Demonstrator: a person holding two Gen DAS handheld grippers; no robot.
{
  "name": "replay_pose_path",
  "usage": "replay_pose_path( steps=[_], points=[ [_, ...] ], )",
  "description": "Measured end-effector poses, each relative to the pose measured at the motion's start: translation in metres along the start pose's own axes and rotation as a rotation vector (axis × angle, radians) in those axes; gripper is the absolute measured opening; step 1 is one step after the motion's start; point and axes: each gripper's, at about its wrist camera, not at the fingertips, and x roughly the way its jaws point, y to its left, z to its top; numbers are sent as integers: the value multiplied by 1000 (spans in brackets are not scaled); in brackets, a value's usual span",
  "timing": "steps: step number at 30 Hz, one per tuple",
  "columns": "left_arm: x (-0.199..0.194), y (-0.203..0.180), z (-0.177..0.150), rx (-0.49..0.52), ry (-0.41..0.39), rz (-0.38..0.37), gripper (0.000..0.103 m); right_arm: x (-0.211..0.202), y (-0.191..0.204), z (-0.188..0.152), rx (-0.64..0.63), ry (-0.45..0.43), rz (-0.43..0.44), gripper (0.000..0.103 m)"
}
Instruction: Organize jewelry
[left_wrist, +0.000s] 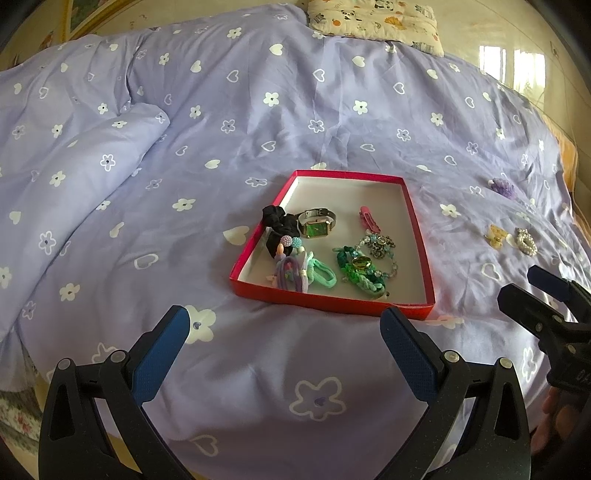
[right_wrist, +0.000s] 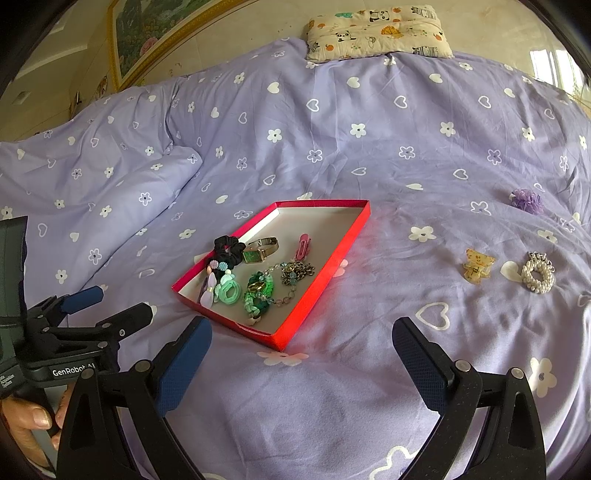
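A red box lid (left_wrist: 421, 236) (right_wrist: 321, 284) lies on the purple bedspread and holds a watch (left_wrist: 317, 223) (right_wrist: 260, 251), a black scrunchie (left_wrist: 277, 218) (right_wrist: 227, 245), a pink clip (left_wrist: 367, 218) (right_wrist: 303, 245), green bracelets (left_wrist: 360, 269) (right_wrist: 258, 293) and hair ties (left_wrist: 321, 273) (right_wrist: 227, 290). On the cover to the right lie a yellow claw clip (left_wrist: 495, 233) (right_wrist: 477, 269), a pearl bracelet (left_wrist: 526, 240) (right_wrist: 538, 275) and a purple scrunchie (left_wrist: 503, 186) (right_wrist: 528, 201). My left gripper (left_wrist: 284, 321) (right_wrist: 110, 301) hovers open just in front of the lid. My right gripper (right_wrist: 303, 332) (left_wrist: 524, 284) is open near the lid's right corner. Both are empty.
The flowered purple bedspread (left_wrist: 258, 110) (right_wrist: 369, 147) covers the whole bed, bunched in a fold at the left (left_wrist: 92, 166). A patterned pillow (left_wrist: 373, 18) (right_wrist: 376, 31) lies at the far edge. A hand (right_wrist: 29, 421) holds the left gripper's handle.
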Motion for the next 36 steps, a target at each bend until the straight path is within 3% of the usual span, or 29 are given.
replay_pose_path(
  steps=[36],
  points=[
    [10, -8, 2, 13, 17, -31, 103, 8, -4, 1, 9, 27, -8, 100]
  ],
)
